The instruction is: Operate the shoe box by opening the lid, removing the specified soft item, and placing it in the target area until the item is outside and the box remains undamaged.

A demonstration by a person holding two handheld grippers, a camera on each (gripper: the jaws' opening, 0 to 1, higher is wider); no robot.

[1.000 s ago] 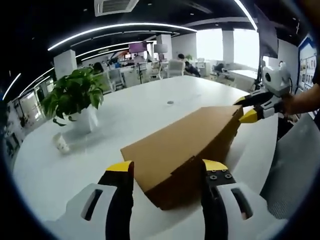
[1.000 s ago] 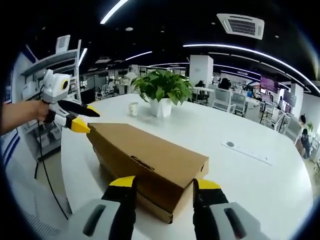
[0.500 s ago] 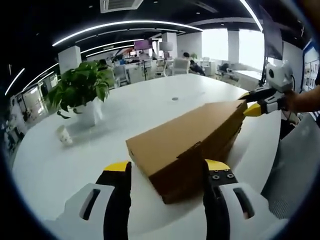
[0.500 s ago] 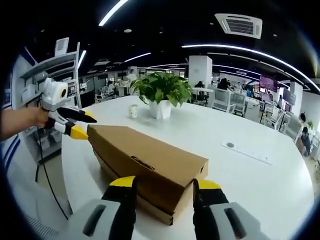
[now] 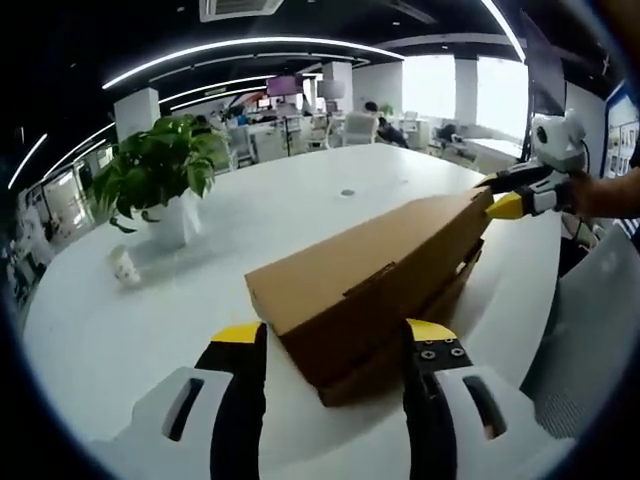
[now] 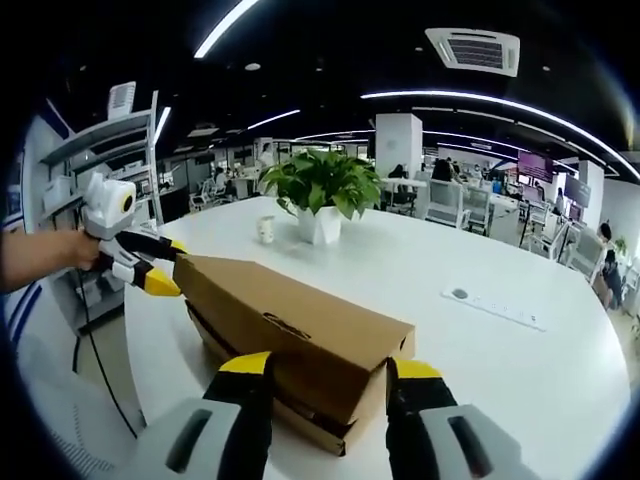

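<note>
1. In the left gripper view, the left gripper [image 5: 335, 335] rises from the bottom of the frame. Its two yellow-tipped jaws stand apart, one on each side of the near end of the cardboard shoe box [image 5: 375, 285], gripping nothing.
2. The shoe box fills the centre of that view and runs toward the upper right. Its lid [image 5: 370, 260] is raised at the near end, with a dark gap between lid and base.
3. At the far end of the box, at the right of the left gripper view, the right gripper [image 5: 500, 195] meets the lid's corner. Its jaws are slightly parted around that edge.
4. In the right gripper view, the right gripper [image 6: 328, 375] comes up from the bottom with its jaws apart, flanking the near end of the box.
5. At the left of that view, the left gripper [image 6: 165, 265] touches the far corner of the lid. A hand [image 6: 75, 248] holds it.
6. The box rests on a white round table [image 5: 120, 330].
7. A potted plant [image 5: 160, 180] in a white pot stands at the upper left of the left gripper view, with a small white cup [image 5: 124, 266] just beside it.
8. An open office lies beyond.
</note>
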